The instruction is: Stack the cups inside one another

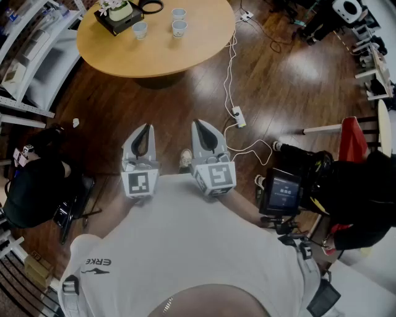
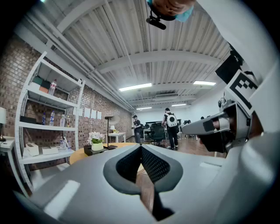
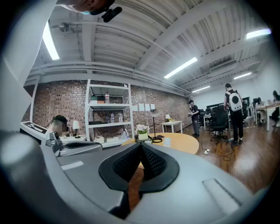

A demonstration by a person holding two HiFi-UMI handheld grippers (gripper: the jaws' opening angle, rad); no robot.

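Three small pale cups stand apart on the round wooden table at the top of the head view: one to the left, one further back, one in front of it. My left gripper and right gripper hang side by side over the dark wood floor, close to my body and well short of the table. Both are shut with nothing between the jaws. In the right gripper view the gripper points at the table, where one cup shows. The left gripper sees only the table's edge.
A black tray with a white flower pot and a black ring-shaped lamp base share the table. A power strip with white cable lies on the floor ahead. White shelving stands left. People sit at left and right.
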